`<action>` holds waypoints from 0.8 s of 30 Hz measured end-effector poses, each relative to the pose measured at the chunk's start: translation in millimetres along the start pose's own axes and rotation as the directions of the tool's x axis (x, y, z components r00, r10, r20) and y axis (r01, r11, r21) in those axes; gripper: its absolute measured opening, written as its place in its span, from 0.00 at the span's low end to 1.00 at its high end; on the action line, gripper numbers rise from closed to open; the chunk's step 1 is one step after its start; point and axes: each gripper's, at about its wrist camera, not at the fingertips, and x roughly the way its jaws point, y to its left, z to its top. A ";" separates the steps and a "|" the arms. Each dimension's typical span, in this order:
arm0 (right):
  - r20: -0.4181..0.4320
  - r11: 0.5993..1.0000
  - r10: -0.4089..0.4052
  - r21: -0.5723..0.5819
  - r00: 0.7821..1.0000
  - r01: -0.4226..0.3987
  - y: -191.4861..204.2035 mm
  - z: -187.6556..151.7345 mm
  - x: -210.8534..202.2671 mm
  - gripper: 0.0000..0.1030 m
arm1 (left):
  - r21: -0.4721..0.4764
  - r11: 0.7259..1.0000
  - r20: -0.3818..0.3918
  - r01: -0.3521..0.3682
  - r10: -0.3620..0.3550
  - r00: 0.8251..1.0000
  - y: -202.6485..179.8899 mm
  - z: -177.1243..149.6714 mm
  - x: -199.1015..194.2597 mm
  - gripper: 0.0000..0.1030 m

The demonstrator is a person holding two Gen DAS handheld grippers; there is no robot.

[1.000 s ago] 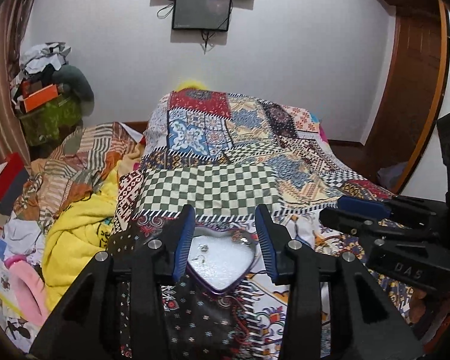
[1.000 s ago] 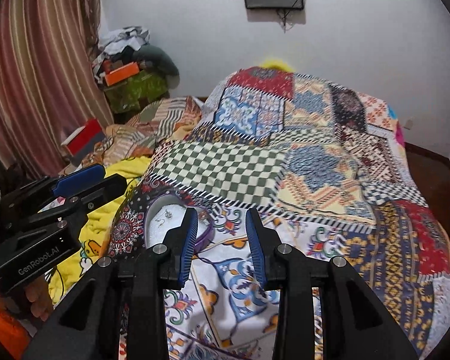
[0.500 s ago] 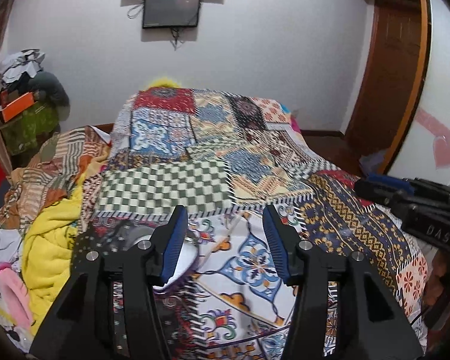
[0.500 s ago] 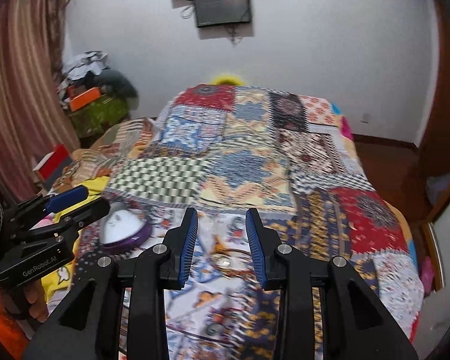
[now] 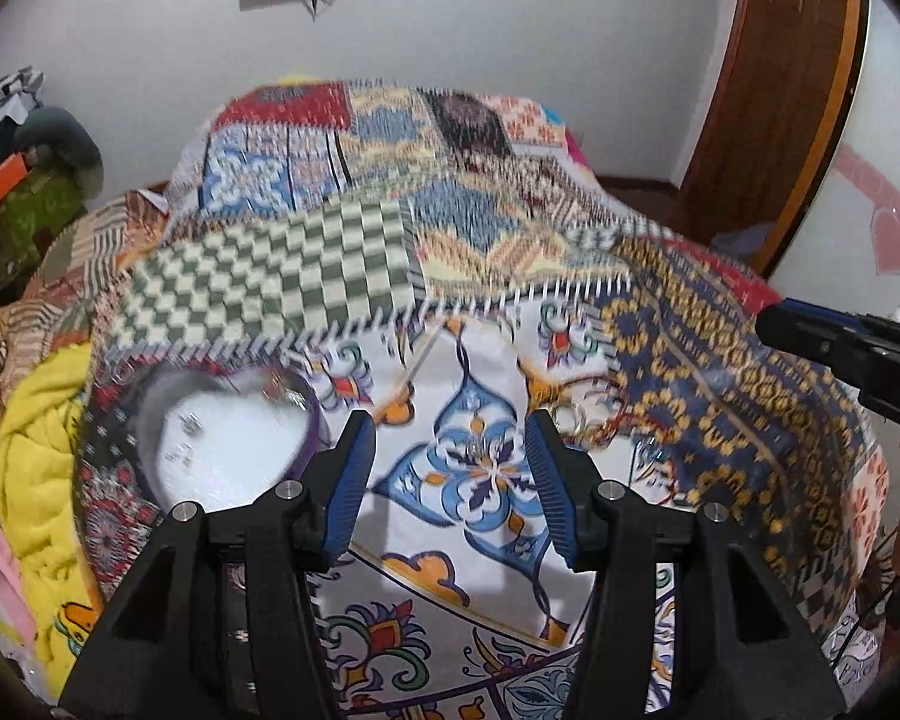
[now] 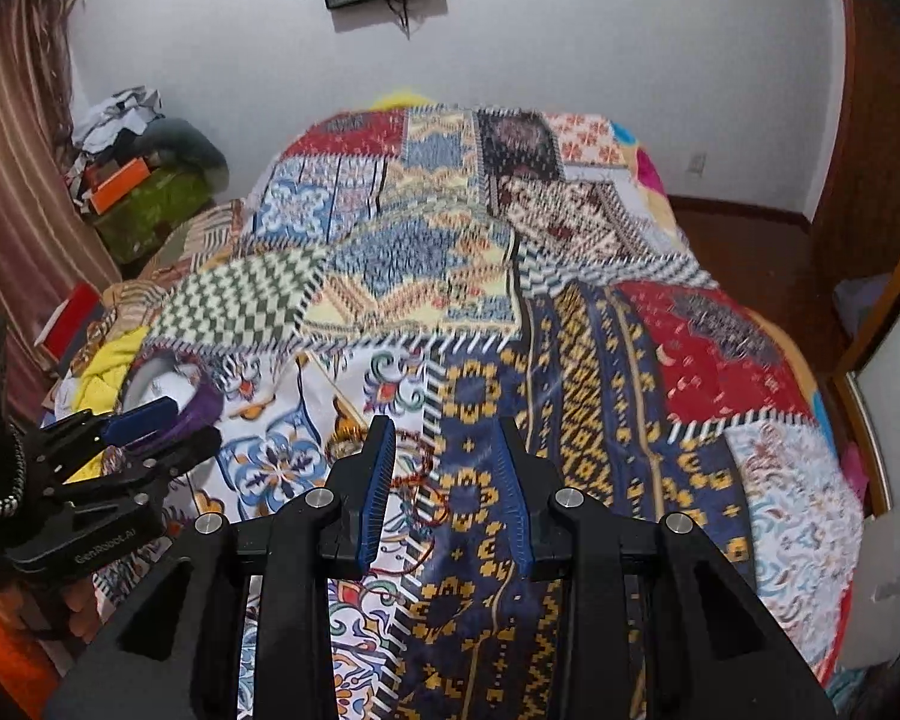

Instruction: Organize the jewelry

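Both tools spread apart, nothing gripped. Right tool point(image 6: 444, 480) hovering low over the bed point(image 6: 720, 360), with a red string bracelet point(image 6: 417, 483) just off its left finger, around 9 o'clock, cord trailing back toward 7. Looks like gold rings point(image 6: 345, 441) at 10 o'clock past that, though too blurry to swear by. Left tool point(image 5: 450, 474) sitting farther out, same rings point(image 5: 570, 417) touching distance off its right fingertip at 1 o'clock. Purple heart-shaped box point(image 5: 222, 450) with white lining at 10 o'clock from the left tool, so left nearer the box, right nearer the bracelet.
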 end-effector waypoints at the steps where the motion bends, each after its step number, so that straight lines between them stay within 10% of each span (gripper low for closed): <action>1: -0.013 1.000 0.005 -0.003 1.000 -0.005 0.5 -1.7 4.3 0.29 | 0.001 1.000 -0.015 0.005 -0.005 1.000 -0.1 -2.2 6.1 0.49; 24: -0.182 0.994 0.094 -0.038 0.979 -0.103 16.6 -15.5 70.9 0.29 | 0.019 0.998 -0.141 0.066 -0.063 0.988 -2.9 -5.6 71.4 0.17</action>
